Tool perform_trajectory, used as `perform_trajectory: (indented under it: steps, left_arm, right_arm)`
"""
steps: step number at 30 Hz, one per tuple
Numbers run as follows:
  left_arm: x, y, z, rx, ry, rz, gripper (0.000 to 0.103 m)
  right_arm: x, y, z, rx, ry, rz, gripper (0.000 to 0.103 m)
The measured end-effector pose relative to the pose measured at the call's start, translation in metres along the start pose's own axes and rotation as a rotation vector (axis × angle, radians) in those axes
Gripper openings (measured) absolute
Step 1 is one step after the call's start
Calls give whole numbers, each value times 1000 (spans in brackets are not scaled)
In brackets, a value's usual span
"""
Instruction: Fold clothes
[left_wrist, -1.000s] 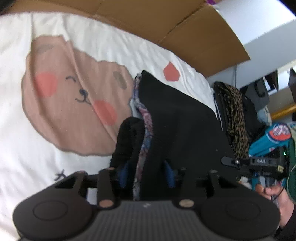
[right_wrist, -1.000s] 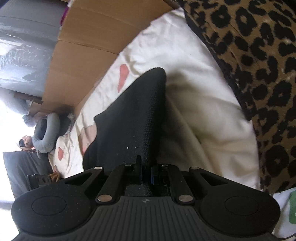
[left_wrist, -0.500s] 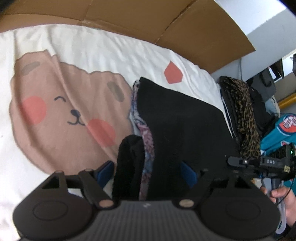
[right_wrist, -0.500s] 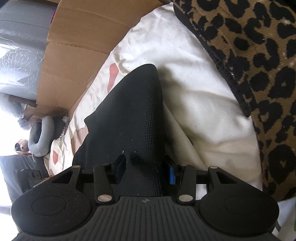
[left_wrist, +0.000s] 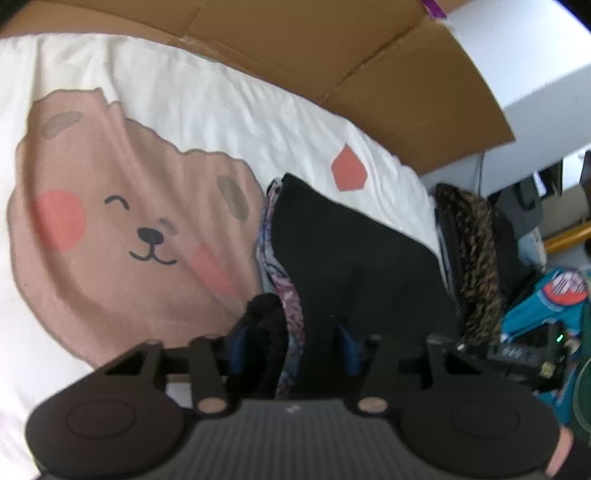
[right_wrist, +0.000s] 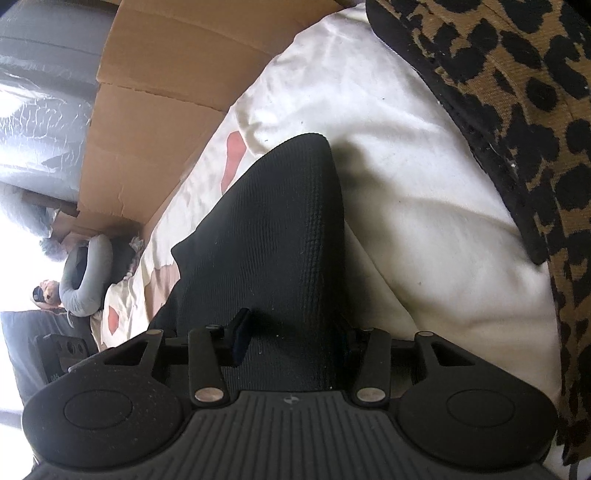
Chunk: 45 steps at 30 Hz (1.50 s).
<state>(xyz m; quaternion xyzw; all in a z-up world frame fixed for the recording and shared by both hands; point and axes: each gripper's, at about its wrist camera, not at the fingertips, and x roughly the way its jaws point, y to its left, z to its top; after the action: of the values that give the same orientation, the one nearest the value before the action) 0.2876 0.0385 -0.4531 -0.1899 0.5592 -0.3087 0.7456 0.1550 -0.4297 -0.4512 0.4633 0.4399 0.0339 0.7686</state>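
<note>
A folded black garment (left_wrist: 351, 251) lies on the white bear-print bed cover (left_wrist: 110, 221), on top of a floral garment (left_wrist: 273, 258) and a fuzzy black piece (left_wrist: 262, 314). My left gripper (left_wrist: 291, 343) straddles the near edge of this stack. Its jaws are closing, and the blue pads (left_wrist: 236, 343) press the layers from both sides. In the right wrist view, the black garment (right_wrist: 277, 229) rises as a ridge between the jaws of my right gripper (right_wrist: 293, 332). These jaws are closing too, pressing on the cloth. The right-hand pad is hidden behind the fabric.
Brown cardboard (left_wrist: 332, 55) lines the far side of the bed. A leopard-print garment (right_wrist: 517, 110) lies close on the right, at the bed's edge. A grey neck pillow (right_wrist: 85, 280) sits far left. Teal clothing (left_wrist: 554, 295) and a person's hand (left_wrist: 561, 454) are at lower right.
Both grippers opened wide half a second ago and have narrowed again on the cloth. The right gripper held a thin edge before and now spans a thicker fold.
</note>
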Motion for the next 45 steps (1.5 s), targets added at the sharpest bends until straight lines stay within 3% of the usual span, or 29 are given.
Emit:
perform_trajectory:
  steps: [1,5,12,15,18,23,25,29,30,33,36,39,45]
  left_arm:
    - [-3,-2,0,13,-2,-2,47]
    - [-10,-8,1,47,-1,-8,45]
    - [-20,-26,-7,115,-31,56,44]
    - [-23,-30,-6,135,-31,75,42]
    - [-26,-35,-5,160,-22,92,38]
    - [-21,-42,-4,197,-12,80,36]
    - [-14,-39,-2,185,-10,82,37]
    - [2,-27,0,144,0,72,53]
    - [5,-22,1,114,8,52,59]
    - [13,-9,3,43,22,-3,64]
    - [19,2,4,-15,26,-56,70]
    - [21,4,7,-53,26,-97,81]
    - [29,-3,8,-61,21,-132,84]
  right_arm:
    - [-1,1,0,-2,2,7,20]
    - [-6,7,-2,-29,2,35,15]
    - [-15,6,-3,-27,-16,58,15]
    - [-18,7,-4,-36,-19,65,8]
    - [-23,9,-2,-47,-32,66,7]
    - [-32,11,0,-61,-48,57,7]
    - [-35,11,2,-60,-54,54,7]
    - [-33,11,6,-62,-56,35,7]
    - [-33,11,7,-62,-59,34,7]
    - [-28,12,9,-60,-55,23,7]
    - [-20,5,11,-35,-20,-13,13]
    - [-17,-3,12,-5,-18,-30,48]
    - [-4,-7,12,49,-23,42,50]
